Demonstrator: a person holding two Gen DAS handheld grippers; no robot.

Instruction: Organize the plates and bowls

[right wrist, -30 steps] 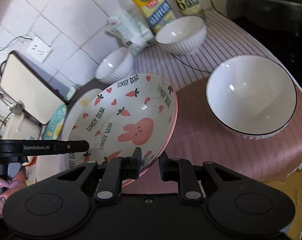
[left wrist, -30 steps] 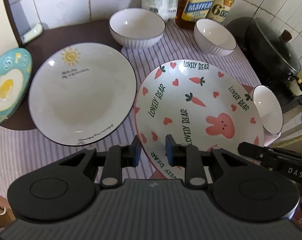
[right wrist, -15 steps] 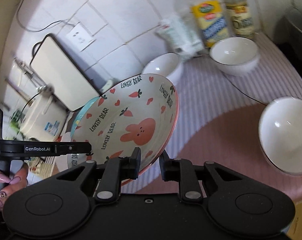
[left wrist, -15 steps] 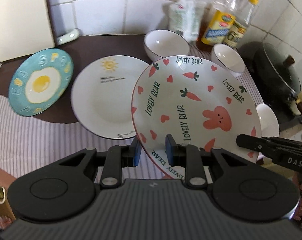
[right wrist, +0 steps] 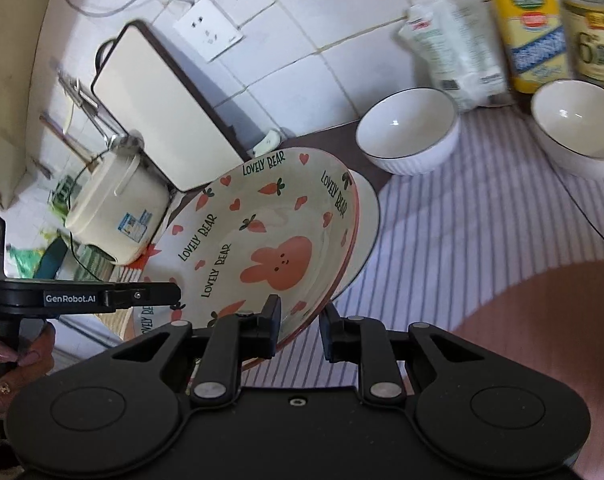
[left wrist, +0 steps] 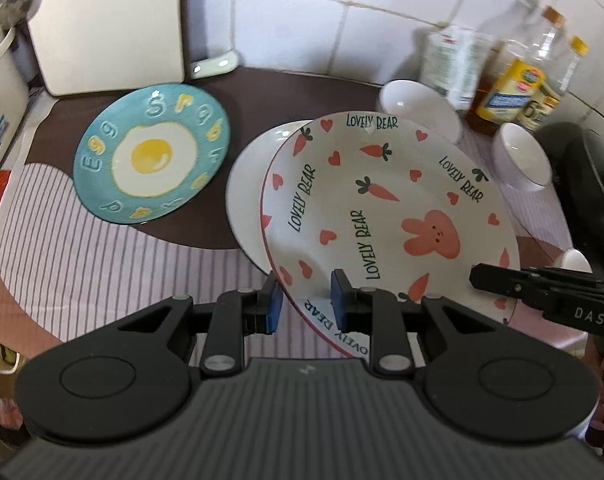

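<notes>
Both grippers hold the rabbit-and-carrot "Lovely Bear" plate (left wrist: 382,208) by its near rim, lifted and tilted over the white sun plate (left wrist: 247,184). My left gripper (left wrist: 306,304) is shut on the rim's left part. My right gripper (right wrist: 299,326) is shut on the rim, seen in the right wrist view (right wrist: 269,240). The white plate (right wrist: 366,220) shows behind it, mostly hidden. A teal egg plate (left wrist: 149,152) lies to the left. Two white bowls (left wrist: 418,108) (left wrist: 522,156) stand at the back.
Oil bottles (left wrist: 514,80) and a bag (left wrist: 454,60) line the tiled wall. A black wok (left wrist: 590,192) sits at the right. A cutting board (left wrist: 101,20) leans on the wall at the left, next to a rice cooker (right wrist: 117,208).
Both grippers have carried the rabbit plate up and to the left; it now overlaps and hides most of the white sun plate. The third bowl has left the right wrist view.
</notes>
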